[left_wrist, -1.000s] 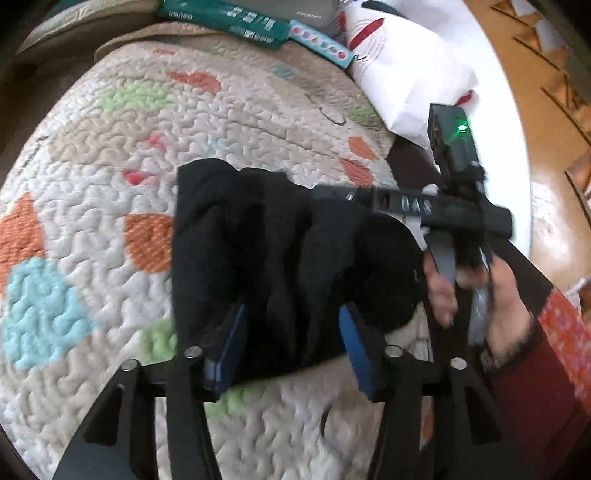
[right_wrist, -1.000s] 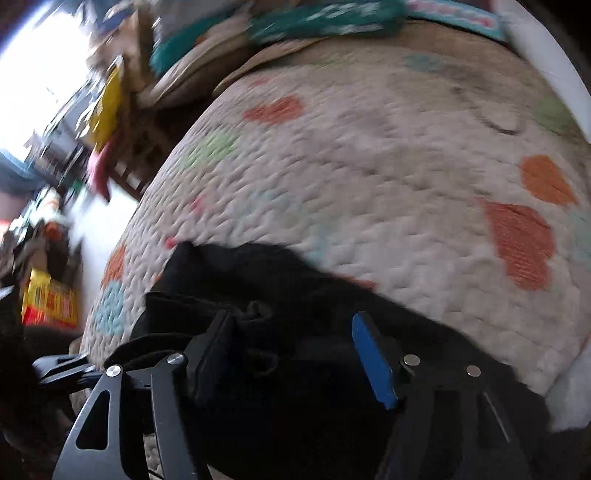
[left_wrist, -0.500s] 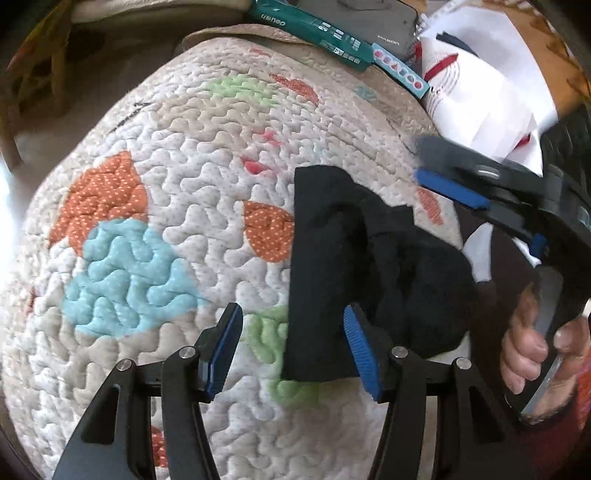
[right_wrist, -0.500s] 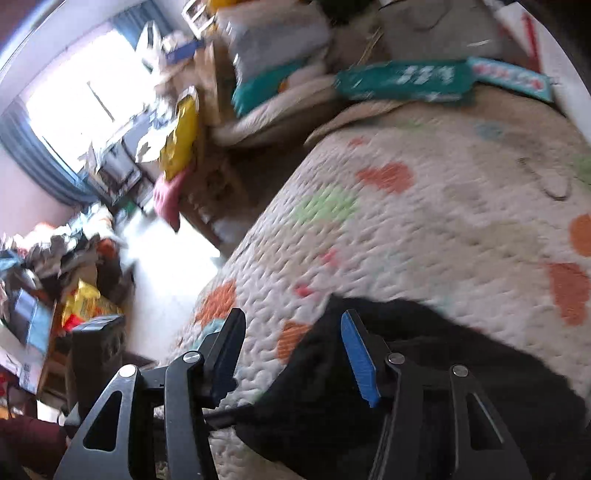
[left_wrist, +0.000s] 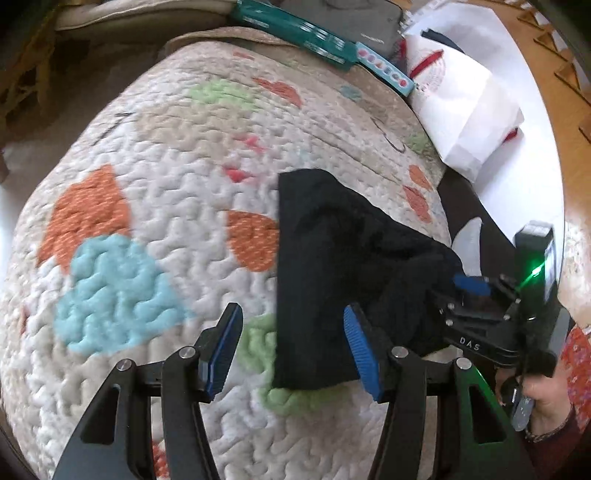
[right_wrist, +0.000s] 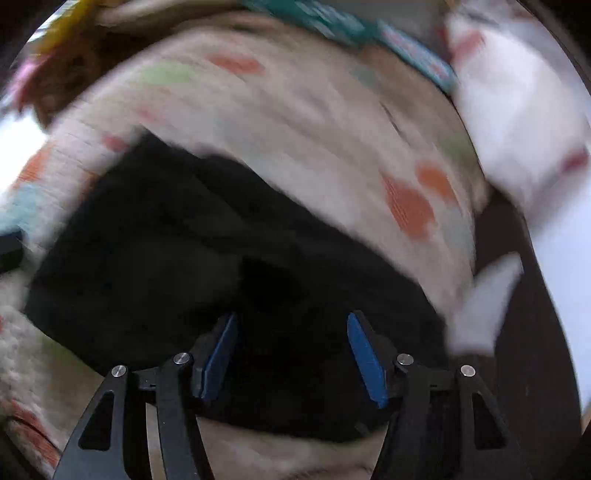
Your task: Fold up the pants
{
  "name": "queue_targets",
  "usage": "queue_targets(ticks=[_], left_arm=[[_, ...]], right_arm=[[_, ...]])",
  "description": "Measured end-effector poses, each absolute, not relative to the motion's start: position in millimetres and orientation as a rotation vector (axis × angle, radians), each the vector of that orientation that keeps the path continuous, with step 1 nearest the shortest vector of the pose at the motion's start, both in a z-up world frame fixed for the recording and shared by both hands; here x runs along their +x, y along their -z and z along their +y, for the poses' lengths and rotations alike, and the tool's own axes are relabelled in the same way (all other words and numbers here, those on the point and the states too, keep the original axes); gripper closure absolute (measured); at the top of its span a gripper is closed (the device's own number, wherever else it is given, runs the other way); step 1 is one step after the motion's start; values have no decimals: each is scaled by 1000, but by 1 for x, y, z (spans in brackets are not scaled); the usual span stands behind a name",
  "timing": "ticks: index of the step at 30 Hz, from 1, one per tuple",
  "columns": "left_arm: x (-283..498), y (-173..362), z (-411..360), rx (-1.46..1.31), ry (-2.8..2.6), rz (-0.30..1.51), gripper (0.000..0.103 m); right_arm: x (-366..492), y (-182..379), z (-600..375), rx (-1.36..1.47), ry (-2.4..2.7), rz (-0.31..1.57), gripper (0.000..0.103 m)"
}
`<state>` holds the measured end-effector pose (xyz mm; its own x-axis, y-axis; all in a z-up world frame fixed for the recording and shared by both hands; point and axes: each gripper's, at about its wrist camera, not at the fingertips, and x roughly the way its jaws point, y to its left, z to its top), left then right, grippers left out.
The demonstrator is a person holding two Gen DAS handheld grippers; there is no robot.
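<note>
1. Black fabric fills the near ground: the pants (left_wrist: 332, 266) lie in a compact bundle on the quilt (left_wrist: 147, 184), toward its right side.
2. The left tongs (left_wrist: 291, 347) are spread apart and grasp nothing; their right pad sits at the bundle's near edge, the left over bare quilt.
3. The right tongs (right_wrist: 291, 350) are also released, hovering over the cloth; that view is blurred, so contact cannot be told.
4. The fold looks nearly done. To finish well, I would press the lumpy right part flat and square the near edge before leaving it.
5. Farther off lie a teal box (left_wrist: 306, 33) and white paper (left_wrist: 465, 110), well apart from the bundle.
</note>
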<state>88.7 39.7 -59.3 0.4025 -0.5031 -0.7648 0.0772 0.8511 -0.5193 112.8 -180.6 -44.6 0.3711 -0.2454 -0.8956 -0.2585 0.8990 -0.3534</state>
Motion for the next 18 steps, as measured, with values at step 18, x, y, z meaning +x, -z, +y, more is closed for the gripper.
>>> queue_targets(ticks=[18], left_arm=[[94,93,23,-470,512,1129,47]], right_arm=[[135,46,-174,-139,-181,1308,53]])
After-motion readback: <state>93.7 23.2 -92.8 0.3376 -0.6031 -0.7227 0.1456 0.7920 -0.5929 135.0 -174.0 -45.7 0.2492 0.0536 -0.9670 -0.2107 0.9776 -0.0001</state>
